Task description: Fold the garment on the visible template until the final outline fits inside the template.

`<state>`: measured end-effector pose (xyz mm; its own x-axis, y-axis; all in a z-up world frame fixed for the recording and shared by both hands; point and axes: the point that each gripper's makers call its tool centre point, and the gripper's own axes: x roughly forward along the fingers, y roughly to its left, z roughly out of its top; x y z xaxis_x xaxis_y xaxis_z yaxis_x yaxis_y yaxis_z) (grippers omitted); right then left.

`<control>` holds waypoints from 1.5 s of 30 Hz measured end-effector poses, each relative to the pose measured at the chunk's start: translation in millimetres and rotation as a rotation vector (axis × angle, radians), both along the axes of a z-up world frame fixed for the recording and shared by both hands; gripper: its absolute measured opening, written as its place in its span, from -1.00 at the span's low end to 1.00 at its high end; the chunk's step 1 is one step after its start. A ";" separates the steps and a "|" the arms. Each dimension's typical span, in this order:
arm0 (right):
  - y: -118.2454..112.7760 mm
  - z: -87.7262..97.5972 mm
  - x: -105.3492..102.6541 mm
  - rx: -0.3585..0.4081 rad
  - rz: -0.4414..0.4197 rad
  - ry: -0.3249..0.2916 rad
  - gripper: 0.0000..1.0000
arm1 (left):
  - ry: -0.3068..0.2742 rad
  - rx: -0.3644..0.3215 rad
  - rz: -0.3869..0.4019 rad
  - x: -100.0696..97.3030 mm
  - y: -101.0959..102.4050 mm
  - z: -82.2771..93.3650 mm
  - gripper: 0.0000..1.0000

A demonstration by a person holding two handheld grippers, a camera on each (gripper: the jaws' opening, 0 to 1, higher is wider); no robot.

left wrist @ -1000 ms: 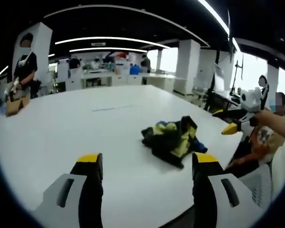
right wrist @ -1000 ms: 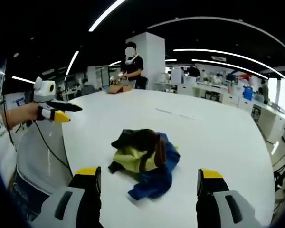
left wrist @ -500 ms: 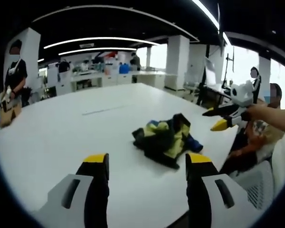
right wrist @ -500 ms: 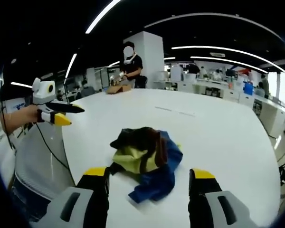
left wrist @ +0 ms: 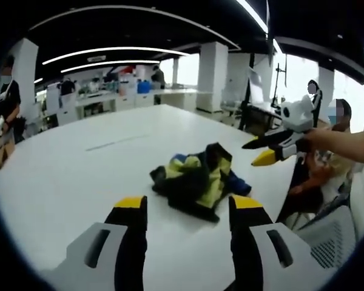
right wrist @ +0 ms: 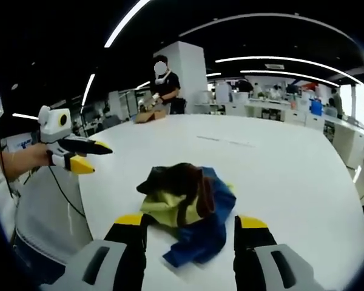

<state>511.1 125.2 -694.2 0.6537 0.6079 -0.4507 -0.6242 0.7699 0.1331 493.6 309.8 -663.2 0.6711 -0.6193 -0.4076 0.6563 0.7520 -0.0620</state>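
Both tongs, left (left wrist: 182, 209) and right (right wrist: 189, 227), hung released above the crumpled garment (right wrist: 188, 203) at lower centre; spreading it flat on the surface (left wrist: 79, 170) should come first.

The left hand-held gripper (left wrist: 185, 209) has black jaws capped with yellow tips, set on pale grey housings with a dark slot in each. The right hand-held gripper (right wrist: 191, 227) is built alike: black jaws, yellow tips, grey slotted housings. Seen from outside, each carries a white box on top.

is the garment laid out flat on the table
No, the garment sits in a crumpled heap on the table.
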 end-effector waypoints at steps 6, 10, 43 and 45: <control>6.2 -6.1 6.5 0.026 -0.002 0.018 -0.06 | 0.005 0.001 -0.045 3.3 -15.9 -9.3 -0.15; 10.1 -14.9 9.5 0.009 0.009 0.036 -0.10 | 0.009 0.000 -0.063 7.2 -23.1 -14.9 -0.23; 18.9 -40.1 30.7 0.093 -0.029 0.130 -0.37 | 0.019 0.072 -0.211 45.3 -91.1 -37.0 -0.79; 19.0 -40.9 32.0 0.095 -0.031 0.131 -0.37 | 0.020 0.077 -0.217 46.5 -93.7 -39.5 -0.79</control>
